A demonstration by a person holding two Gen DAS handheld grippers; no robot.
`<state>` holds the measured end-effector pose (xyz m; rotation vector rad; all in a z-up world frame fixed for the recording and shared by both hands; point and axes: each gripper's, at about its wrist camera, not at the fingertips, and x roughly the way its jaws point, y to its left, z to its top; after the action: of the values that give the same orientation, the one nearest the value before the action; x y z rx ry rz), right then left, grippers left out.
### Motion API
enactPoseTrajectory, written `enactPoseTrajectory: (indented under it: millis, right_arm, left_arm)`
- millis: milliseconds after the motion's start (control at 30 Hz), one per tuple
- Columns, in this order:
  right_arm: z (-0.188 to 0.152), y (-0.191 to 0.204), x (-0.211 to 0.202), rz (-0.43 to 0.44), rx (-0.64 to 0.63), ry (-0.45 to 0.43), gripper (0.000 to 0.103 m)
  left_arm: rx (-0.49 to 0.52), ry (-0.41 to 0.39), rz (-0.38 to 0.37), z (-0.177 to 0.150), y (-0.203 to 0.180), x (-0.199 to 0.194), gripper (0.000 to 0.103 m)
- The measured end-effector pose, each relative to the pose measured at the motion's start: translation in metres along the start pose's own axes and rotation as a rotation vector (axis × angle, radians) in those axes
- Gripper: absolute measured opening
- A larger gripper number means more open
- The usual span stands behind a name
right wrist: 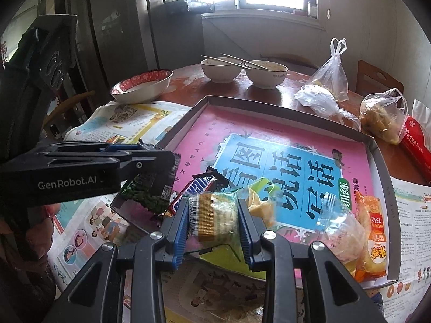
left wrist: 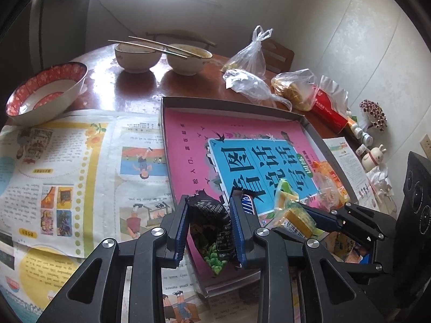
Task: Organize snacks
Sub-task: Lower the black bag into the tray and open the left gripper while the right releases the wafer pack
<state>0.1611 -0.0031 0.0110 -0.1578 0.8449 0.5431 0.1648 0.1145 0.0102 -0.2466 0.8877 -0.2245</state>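
Wooden desk (left wrist: 140, 86) under newspaper (left wrist: 80, 161), bowls (left wrist: 137, 56) at back. Pink tray (left wrist: 186, 134) in middle. Left fingers (left wrist: 207, 226) clamped on black pea packet (left wrist: 207, 215) over tray's near corner. Right fingers (right wrist: 212, 215) pinching clear-wrapped wafer (right wrist: 212, 212) just above tray. Snickers (right wrist: 194, 188) between them, orange bag (right wrist: 373, 231) at tray's right.

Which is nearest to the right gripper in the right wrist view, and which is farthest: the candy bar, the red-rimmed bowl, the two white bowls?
From the right gripper:
1. Candy bar, just ahead on its left, in the tray.
2. Red-rimmed bowl, far left on the table.
3. Two white bowls, at the table's back edge; too close to rank between themselves.
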Motion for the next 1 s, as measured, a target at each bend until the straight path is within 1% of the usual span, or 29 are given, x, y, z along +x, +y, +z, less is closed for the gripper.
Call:
enactPoseTrajectory:
  millis: [533, 1000]
  right_arm:
    - [-0.004, -0.008, 0.001, -0.032, 0.007, -0.008, 0.035]
    - [-0.007, -0.014, -0.003, -0.026, 0.028, -0.008, 0.035]
  left_arm:
    - [0.021, 0.033, -0.019, -0.002, -0.015, 0.012, 0.030]
    - [0.024, 0.043, -0.016, -0.005, -0.024, 0.016, 0.030]
